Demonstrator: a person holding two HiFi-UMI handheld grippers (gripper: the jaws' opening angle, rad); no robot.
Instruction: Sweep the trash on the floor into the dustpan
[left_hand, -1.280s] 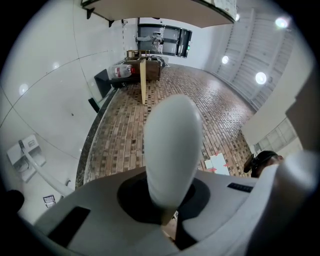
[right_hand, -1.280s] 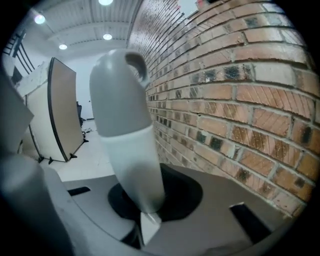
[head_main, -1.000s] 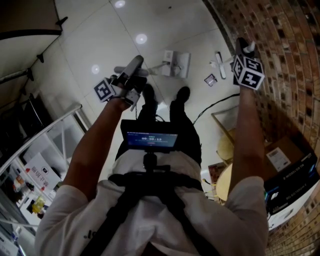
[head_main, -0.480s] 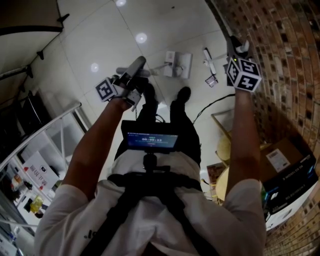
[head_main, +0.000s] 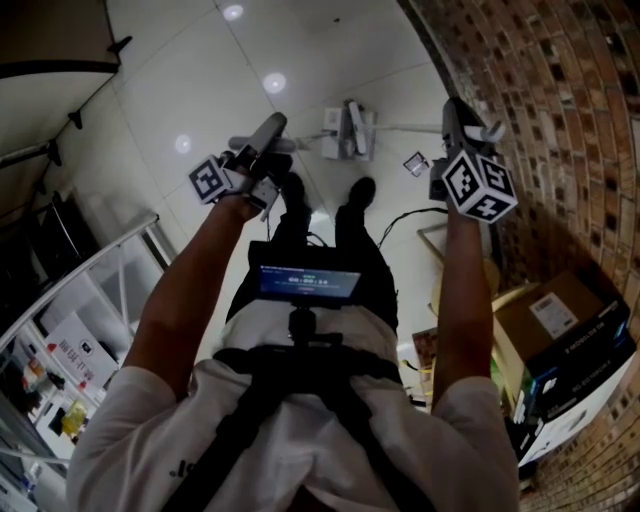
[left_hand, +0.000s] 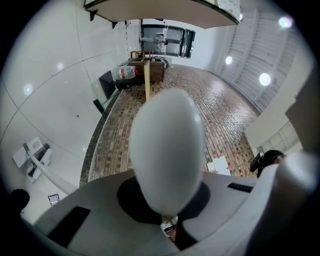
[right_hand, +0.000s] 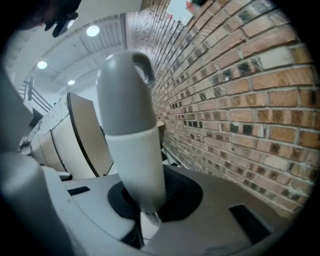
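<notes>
In the head view my left gripper (head_main: 258, 152) is shut on the grey dustpan handle (head_main: 270, 130). The white dustpan (head_main: 368, 142) lies on the tiled floor ahead of my shoes. My right gripper (head_main: 455, 118), close to the brick wall, is shut on the broom handle (right_hand: 127, 125), grey on top, white below, with a hang loop. The broom head (head_main: 351, 118) sits over the dustpan's left side. One small dark piece of trash (head_main: 417, 163) lies on the floor to the right of the dustpan. The left gripper view is filled by the rounded white handle end (left_hand: 167, 150).
A brick wall (head_main: 560, 120) runs along the right. Below it are a cardboard box (head_main: 555, 310), a black box (head_main: 590, 370) and a round wooden stool (head_main: 470, 290). A black cable (head_main: 415, 215) crosses the floor. A shelf rack (head_main: 90, 330) stands at the left.
My right gripper has moved left and turned, and the broom head has swung left from beside the trash to the dustpan. The left gripper and dustpan have stayed put.
</notes>
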